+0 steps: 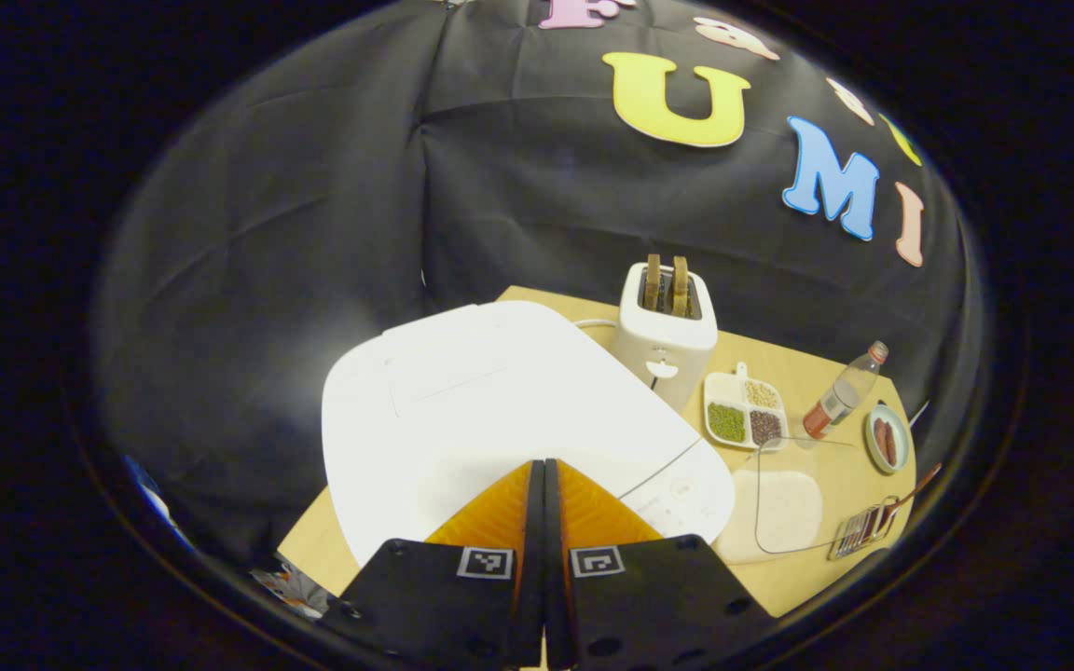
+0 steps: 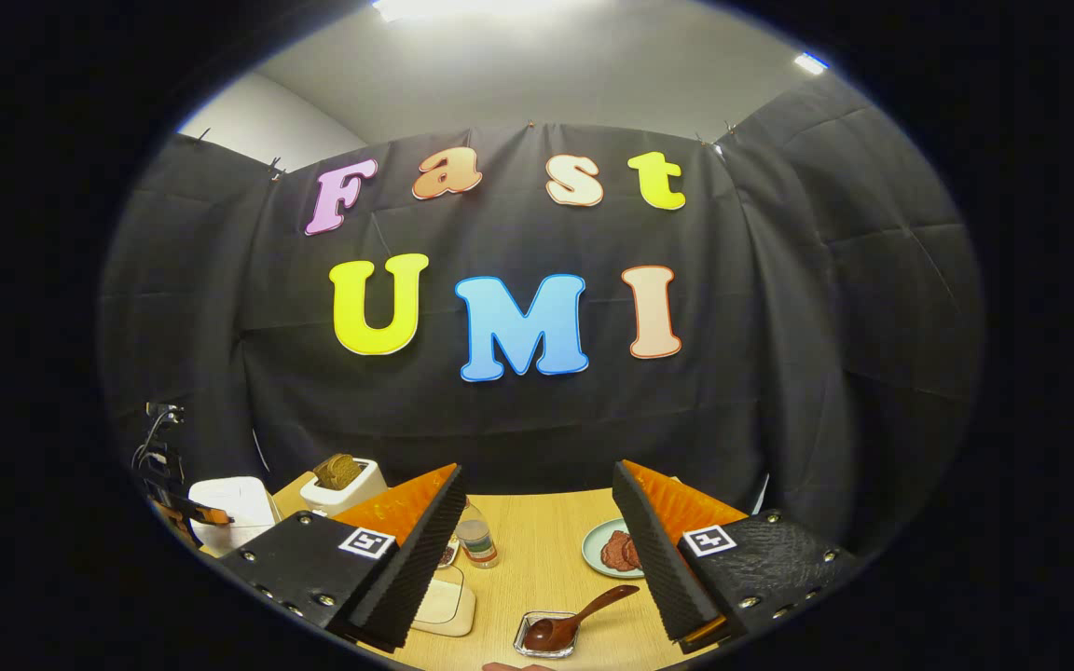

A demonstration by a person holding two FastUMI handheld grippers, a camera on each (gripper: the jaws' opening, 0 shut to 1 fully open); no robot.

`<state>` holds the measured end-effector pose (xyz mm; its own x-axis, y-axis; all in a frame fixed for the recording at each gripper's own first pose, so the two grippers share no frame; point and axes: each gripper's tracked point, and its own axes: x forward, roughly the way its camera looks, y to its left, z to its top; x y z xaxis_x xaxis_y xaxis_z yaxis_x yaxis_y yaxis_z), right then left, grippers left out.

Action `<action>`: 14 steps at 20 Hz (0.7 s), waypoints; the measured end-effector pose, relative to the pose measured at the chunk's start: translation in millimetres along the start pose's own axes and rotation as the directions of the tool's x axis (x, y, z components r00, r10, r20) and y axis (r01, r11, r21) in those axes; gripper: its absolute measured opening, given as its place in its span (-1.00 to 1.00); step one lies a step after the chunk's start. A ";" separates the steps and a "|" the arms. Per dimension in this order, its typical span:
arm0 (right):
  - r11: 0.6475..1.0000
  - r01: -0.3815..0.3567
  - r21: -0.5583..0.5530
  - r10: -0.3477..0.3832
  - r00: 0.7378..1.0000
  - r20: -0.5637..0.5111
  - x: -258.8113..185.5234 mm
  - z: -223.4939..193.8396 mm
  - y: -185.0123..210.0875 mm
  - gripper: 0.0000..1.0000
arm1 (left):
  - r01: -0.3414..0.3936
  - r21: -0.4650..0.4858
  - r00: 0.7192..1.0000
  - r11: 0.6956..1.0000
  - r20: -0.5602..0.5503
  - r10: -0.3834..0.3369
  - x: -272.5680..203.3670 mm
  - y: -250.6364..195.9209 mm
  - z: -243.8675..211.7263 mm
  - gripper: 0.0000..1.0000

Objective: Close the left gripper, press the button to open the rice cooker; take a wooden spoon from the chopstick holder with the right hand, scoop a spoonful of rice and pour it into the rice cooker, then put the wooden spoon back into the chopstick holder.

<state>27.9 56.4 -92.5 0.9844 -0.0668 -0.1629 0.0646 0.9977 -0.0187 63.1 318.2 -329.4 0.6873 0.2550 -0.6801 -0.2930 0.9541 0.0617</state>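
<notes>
Your left tongs (image 1: pixel 544 466) are pressed together, tips side by side with no gap, hanging over the front edge of the rice cooker (image 1: pixel 500 410). The lid is down. The control panel (image 1: pixel 681 499) sits on the cooker's front lip, just to the right of your tips in the left gripper view. I cannot tell which mark there is the release button; the panel is washed out by glare. Judging from this, the press calls for a short shift toward that panel, then straight down, tips kept together.

Your right tongs (image 2: pixel 537 522) are spread wide and hold nothing. The wooden spoon (image 2: pixel 574 620) lies straight ahead and below, between the two fingers' lines in the right gripper view, bowl down in the small holder (image 2: pixel 546 638), handle slanting up and to the right toward the plate (image 2: pixel 598 550). So the handle's long axis runs low-left to high-right across your opening. I'd say you need to drop forward and turn the tongs so the fingers close across that handle, not along it.

The right hand is plainly the nearer one to the spoon. In the left gripper view the spoon (image 1: pixel 910 494) sits far off at the right edge of the surface (image 1: pixel 807 578), past the clear tray of rice (image 1: pixel 784 508).

The cooker (image 2: pixel 234 508) shows low left in the right gripper view, well apart from the spoon. The scoop will have to travel that way.
</notes>
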 end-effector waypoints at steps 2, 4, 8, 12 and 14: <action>1.000 0.003 0.004 -0.003 1.000 0.003 0.1 1.4 -0.5 0.93 | -0.012 0.017 0.999 1.000 0.034 0.011 -12.2 0.1 8.8 -0.83; 1.000 0.004 0.000 -0.004 1.000 0.007 1.2 2.6 -1.3 0.93 | -0.044 0.046 0.994 0.998 0.105 0.039 -22.9 5.0 28.3 -0.82; 1.000 -0.004 0.017 0.005 1.000 -0.004 3.3 0.7 0.4 0.93 | -0.091 0.037 0.972 0.995 0.219 0.081 -46.5 8.6 73.9 -0.91; 1.000 -0.011 0.028 0.011 1.000 0.010 -2.9 4.3 -0.4 0.93 | -0.123 0.027 0.911 0.992 0.400 0.102 -97.3 6.8 128.0 -0.38; 0.999 -0.018 0.030 0.018 1.000 0.017 -5.2 5.4 -2.4 0.93 | -0.085 0.050 0.880 0.995 0.472 0.052 -132.0 -14.2 140.7 0.43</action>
<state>23.5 54.4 -86.3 0.9880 -0.0488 -0.1468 0.0514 0.9986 0.0141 70.1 293.0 -137.7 0.9033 0.3479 -0.2510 -0.3171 0.9356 0.1554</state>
